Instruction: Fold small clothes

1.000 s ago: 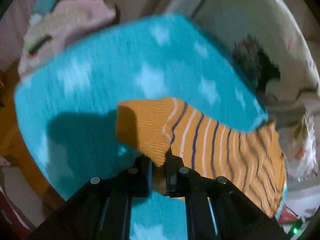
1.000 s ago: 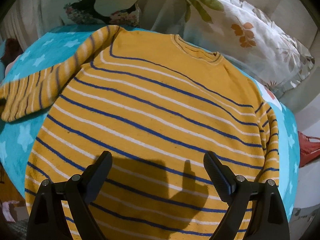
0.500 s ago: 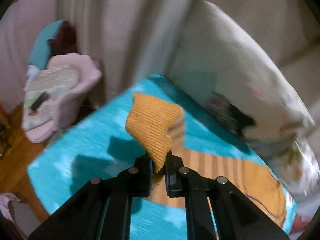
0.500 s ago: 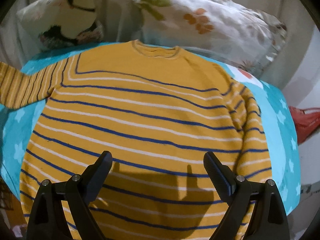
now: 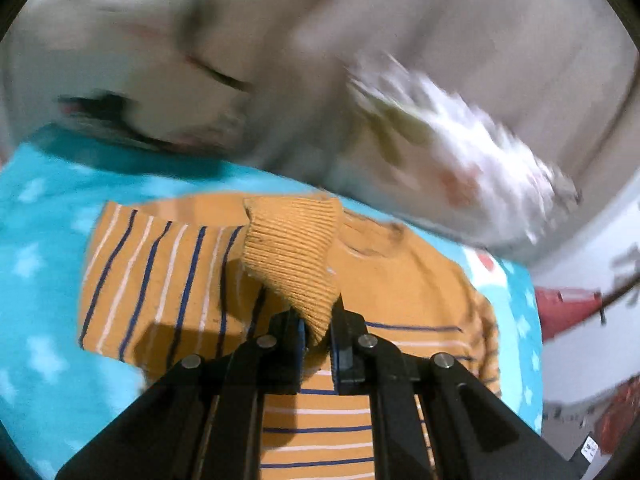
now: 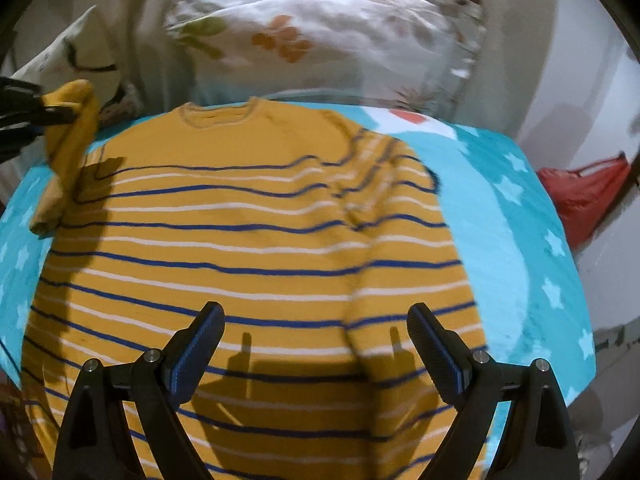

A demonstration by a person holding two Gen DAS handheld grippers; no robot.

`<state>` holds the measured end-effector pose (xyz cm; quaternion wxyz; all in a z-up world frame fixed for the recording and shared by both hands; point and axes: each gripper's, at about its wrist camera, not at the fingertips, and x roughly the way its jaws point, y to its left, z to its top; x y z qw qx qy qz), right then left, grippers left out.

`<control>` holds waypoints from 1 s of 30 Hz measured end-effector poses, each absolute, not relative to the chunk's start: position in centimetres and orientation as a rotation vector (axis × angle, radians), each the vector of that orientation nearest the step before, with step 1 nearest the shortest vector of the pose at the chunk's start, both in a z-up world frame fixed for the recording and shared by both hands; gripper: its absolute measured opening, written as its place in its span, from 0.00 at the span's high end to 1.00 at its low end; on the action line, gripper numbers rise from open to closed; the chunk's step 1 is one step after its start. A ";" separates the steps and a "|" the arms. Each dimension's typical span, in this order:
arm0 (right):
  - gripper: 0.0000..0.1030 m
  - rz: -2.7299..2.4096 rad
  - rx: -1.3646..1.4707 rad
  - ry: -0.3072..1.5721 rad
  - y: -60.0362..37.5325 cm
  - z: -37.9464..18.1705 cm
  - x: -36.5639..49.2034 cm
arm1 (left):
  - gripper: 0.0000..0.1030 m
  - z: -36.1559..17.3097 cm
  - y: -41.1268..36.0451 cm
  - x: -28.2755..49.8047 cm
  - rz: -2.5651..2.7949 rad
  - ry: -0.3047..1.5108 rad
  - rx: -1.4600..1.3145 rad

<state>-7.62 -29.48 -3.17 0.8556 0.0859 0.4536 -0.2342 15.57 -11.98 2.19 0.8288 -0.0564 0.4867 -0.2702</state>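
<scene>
Blanket [image 6: 516, 240], teal with pale stars, covers the surface under everything. Sweater [image 6: 248, 256], mustard yellow with navy and white stripes, lies flat on the blanket, collar toward the far edge; its right sleeve is folded down along the body. Two floral pillows [image 6: 328, 28] sit just beyond the collar, blurred. Red bag [image 6: 584, 192] is off the blanket's right edge. Left gripper [image 5: 318, 340] is clamped on the ribbed cuff [image 5: 292, 252] of the left sleeve, lifted above the sweater's chest with the sleeve doubled back toward the body. Right gripper [image 6: 316, 344] hangs above the lower body of the sweater, jaws wide, nothing between them.
</scene>
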 end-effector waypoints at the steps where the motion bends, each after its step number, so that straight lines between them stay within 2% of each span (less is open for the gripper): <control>1: 0.08 -0.502 0.192 0.953 -30.3 -3.2 -8.2 | 0.91 1.6 -13.7 15.2 -0.593 1.052 -0.108; 8: 0.08 -0.556 0.259 0.963 -34.7 -4.1 -11.8 | 0.91 -2.7 -23.9 12.6 -0.664 1.146 -0.011; 15: 0.08 -0.576 0.305 0.970 -37.3 -4.9 -14.1 | 0.90 -5.9 -28.7 11.5 -0.653 1.199 0.039; 17: 0.08 -0.574 0.306 0.969 -37.7 -4.9 -14.3 | 0.81 -6.4 -29.3 11.4 -0.664 1.215 0.037; 22: 0.08 -0.558 0.309 0.961 -38.3 -4.8 -14.6 | 0.39 -5.8 -29.9 10.1 -0.796 1.223 -0.015; 26: 0.08 -0.544 0.305 0.953 -38.6 -4.7 -14.7 | 0.35 -3.5 -30.3 7.7 -0.885 1.183 0.030; 28: 0.08 -0.536 0.306 0.942 -38.8 -4.4 -14.7 | 0.27 -2.5 -29.5 6.6 -0.874 1.155 0.074; 30: 0.08 -0.529 0.307 0.926 -38.9 -4.0 -14.7 | 0.27 -1.8 -27.5 5.9 -0.836 1.138 0.104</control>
